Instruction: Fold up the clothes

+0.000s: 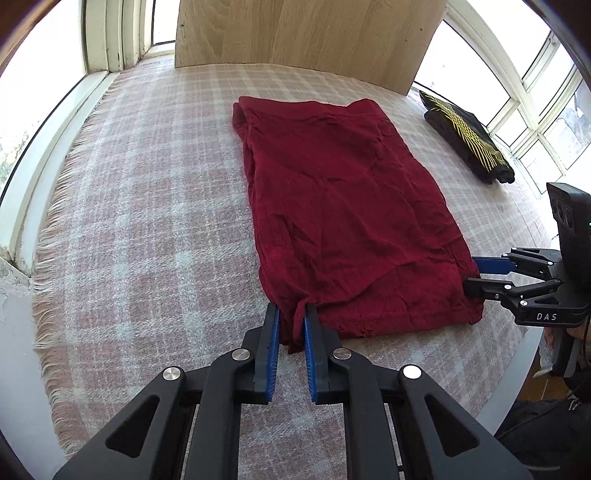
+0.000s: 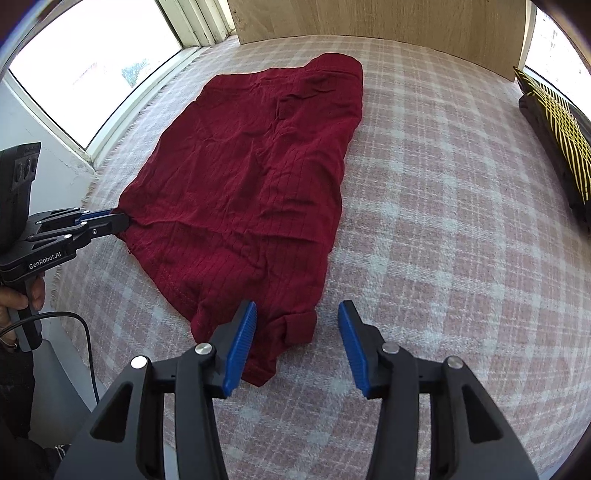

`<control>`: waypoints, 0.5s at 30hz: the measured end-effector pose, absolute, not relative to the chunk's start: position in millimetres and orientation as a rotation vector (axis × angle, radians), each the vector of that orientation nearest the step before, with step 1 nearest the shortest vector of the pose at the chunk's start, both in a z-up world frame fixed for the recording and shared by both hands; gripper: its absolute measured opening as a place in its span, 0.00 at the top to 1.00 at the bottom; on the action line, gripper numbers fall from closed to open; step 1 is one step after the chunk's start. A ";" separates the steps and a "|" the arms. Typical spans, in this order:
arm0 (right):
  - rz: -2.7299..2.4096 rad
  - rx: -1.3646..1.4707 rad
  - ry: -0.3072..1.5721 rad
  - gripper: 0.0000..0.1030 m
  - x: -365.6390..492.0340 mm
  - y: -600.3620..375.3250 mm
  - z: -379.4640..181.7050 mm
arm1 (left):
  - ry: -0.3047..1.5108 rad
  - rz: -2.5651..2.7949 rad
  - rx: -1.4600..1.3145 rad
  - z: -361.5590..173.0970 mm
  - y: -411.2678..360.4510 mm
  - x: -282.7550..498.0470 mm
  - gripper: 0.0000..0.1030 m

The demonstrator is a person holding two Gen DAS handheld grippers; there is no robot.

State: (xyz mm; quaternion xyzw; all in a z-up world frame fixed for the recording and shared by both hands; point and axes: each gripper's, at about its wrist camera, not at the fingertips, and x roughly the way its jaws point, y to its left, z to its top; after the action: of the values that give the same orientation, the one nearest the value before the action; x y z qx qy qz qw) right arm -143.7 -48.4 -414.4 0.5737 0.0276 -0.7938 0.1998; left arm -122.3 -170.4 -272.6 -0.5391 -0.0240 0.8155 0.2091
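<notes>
A dark red garment (image 1: 343, 206) lay spread flat on a pink-and-white checked blanket (image 1: 155, 206) (its fringed edge ran along the window side), already folded into a long rectangle. The left gripper (image 1: 291, 314) had its blue-padded jaws drawn narrow on the garment's near left corner, with a bunched tuck of red cloth pinched between them. The right gripper (image 2: 297, 314) stood at the near right corner with its jaws set moderately wide, straddling the rolled hem; the left pad touched or nearly touched the fabric, while the right pad stood clear of it over bare blanket. From the left wrist view the right gripper's tips met the garment's edge, though whether they rested on the cloth or just beside it was hard to judge there. A hand (image 2: 22, 299) gripped the left tool's handle. A folded black garment with yellow lines (image 1: 469, 136) sat well apart at the far right, near a wooden board (image 1: 306, 33) standing against the windows.
</notes>
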 end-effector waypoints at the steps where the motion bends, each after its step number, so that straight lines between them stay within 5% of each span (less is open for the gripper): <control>1: -2.215 1.600 0.069 0.56 -143.6 -50.9 -416.4 | -0.075 2.265 -1.499 -273.1 -171.5 -122.4 0.89; 4: -2.196 1.592 0.095 0.59 -145.0 -59.1 -423.4 | -0.105 2.260 -1.493 -274.1 -174.0 -122.7 0.89; 5: -2.174 1.595 0.072 0.76 -146.7 -59.9 -426.5 | -0.116 2.259 -1.490 -274.3 -174.6 -122.7 0.90; 7: -2.138 1.605 0.007 0.90 -150.6 -60.2 -431.2 | -0.149 2.252 -1.484 -274.2 -177.1 -122.9 0.90; 15: -2.151 1.526 -0.038 0.90 -146.5 -37.6 -418.7 | -0.128 2.288 -1.440 -260.0 -178.1 -115.3 0.91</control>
State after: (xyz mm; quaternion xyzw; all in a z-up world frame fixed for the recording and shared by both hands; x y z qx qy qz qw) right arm -146.5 -37.6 -418.7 0.5603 -0.0139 -0.7898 0.2491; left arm -115.3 -178.1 -260.0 -0.5194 -0.0460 0.8254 0.2162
